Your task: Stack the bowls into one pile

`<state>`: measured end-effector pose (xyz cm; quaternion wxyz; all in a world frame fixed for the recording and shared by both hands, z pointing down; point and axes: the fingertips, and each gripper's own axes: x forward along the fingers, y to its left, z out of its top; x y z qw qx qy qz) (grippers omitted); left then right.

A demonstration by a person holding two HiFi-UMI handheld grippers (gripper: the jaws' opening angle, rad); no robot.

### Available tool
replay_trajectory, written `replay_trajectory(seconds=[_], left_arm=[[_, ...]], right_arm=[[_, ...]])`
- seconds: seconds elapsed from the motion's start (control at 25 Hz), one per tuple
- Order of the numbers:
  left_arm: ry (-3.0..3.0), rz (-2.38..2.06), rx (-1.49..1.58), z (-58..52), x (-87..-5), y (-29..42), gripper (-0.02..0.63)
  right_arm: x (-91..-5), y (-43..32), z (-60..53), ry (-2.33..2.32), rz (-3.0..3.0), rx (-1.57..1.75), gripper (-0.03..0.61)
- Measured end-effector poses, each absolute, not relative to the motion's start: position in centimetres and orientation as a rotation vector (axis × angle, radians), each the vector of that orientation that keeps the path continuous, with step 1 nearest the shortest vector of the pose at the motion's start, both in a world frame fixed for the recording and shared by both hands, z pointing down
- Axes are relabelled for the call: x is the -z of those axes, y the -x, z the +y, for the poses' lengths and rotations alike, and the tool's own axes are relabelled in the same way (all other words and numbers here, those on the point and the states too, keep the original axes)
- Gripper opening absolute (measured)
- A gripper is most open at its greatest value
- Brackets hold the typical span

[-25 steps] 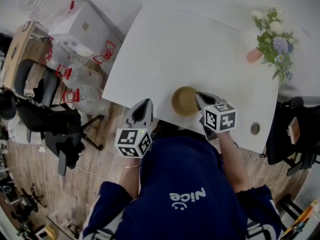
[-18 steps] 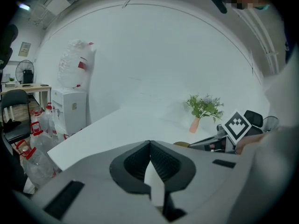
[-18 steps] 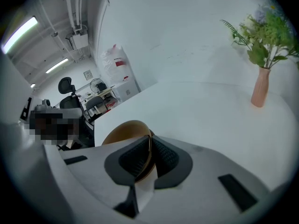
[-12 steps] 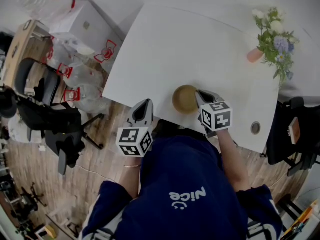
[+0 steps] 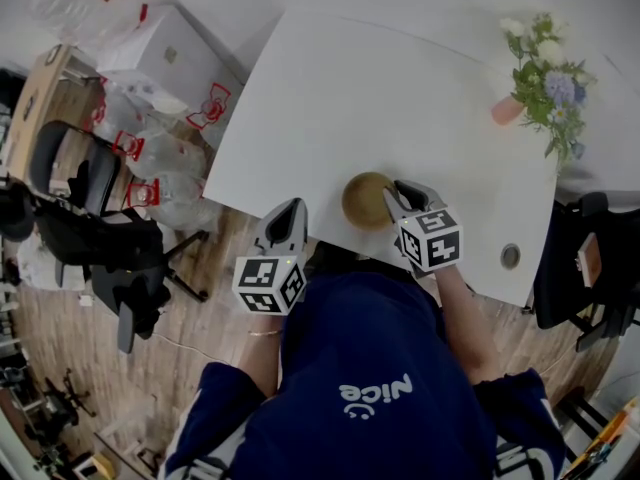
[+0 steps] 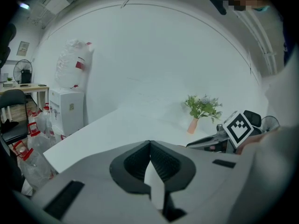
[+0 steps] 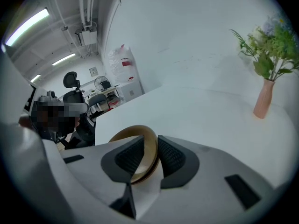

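The bowl [image 5: 366, 200] is seen resting on the white counter [image 5: 380, 98], close to the edge nearest the person. It is taken as the landmark here. The right tool [image 5: 394, 192] is set against the bowl's right rim. In the right gripper view the rim is held between the two ribbed pads, one inside the wall and one outside. The pads appear to be pressed onto it, so the bowl is judged to be pinched. A second edge line is seen just under the rim there, which may be another bowl nested below. This cannot be settled from the head view, where only one round shape is shown.

The left tool [image 6: 150, 144] is pressed together with nothing between its pads. It is held well to the left of the bowl, off the counter's edge. The right hand is therefore much the nearer. The flower vase [image 5: 508, 110] stands well beyond the bowl, toward the far right.

No separate bowl is found elsewhere on the counter. The pile is judged complete or nearly so, and any coming move would turn on the right tool's grip at the right rim.
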<state>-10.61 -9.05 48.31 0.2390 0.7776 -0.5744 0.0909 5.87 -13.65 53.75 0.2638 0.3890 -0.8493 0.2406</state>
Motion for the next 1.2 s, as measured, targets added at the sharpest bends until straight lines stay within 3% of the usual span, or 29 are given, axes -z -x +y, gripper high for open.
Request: replay_trajectory(seconds=[0.6,1.2], left_arm=[[-2.25,-1.542,-0.182,-11.0,-46.3,8.5,0.018],[-2.348,-1.462,-0.17,-12.1,-46.0,6.1,0.018]], right_arm=[[-48.6,-9.3,-14.1,-1.29,-2.424,-0.495,0.109],[-48.9,-14.9,-11.6,-1.585,-2.31,-0.413,0.109]])
